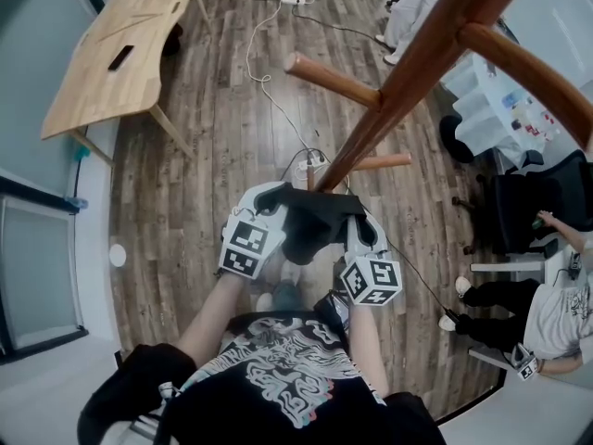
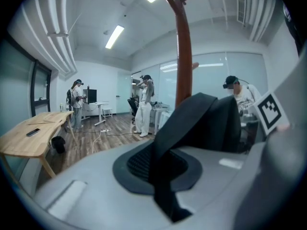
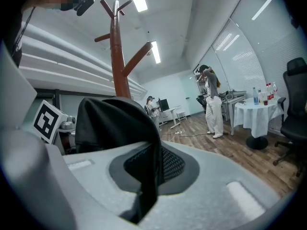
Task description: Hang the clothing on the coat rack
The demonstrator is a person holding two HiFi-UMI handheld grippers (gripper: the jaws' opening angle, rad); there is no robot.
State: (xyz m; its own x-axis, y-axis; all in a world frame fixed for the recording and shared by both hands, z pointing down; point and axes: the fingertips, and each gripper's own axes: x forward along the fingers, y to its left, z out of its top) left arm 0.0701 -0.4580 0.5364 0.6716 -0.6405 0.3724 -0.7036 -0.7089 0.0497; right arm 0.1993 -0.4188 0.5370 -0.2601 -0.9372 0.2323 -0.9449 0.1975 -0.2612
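Note:
A black garment (image 1: 310,221) hangs between my two grippers, just in front of the brown wooden coat rack (image 1: 408,72). The rack's pole rises close ahead, with one peg (image 1: 334,80) pointing left and a shorter one (image 1: 382,162) lower down. My left gripper (image 1: 271,204) is shut on the garment's left edge. In the left gripper view the black fabric (image 2: 192,123) runs out from between the closed jaws, with the rack (image 2: 183,56) behind it. My right gripper (image 1: 357,222) is shut on the other edge. The right gripper view shows the fabric (image 3: 117,123) draped over the jaws, below the rack (image 3: 117,56).
A wooden table (image 1: 111,54) stands at the far left. A white cable (image 1: 264,72) with a power strip crosses the floor by the rack's base. At the right are a white-covered table (image 1: 500,100), a black office chair (image 1: 528,202) and a seated person (image 1: 556,309).

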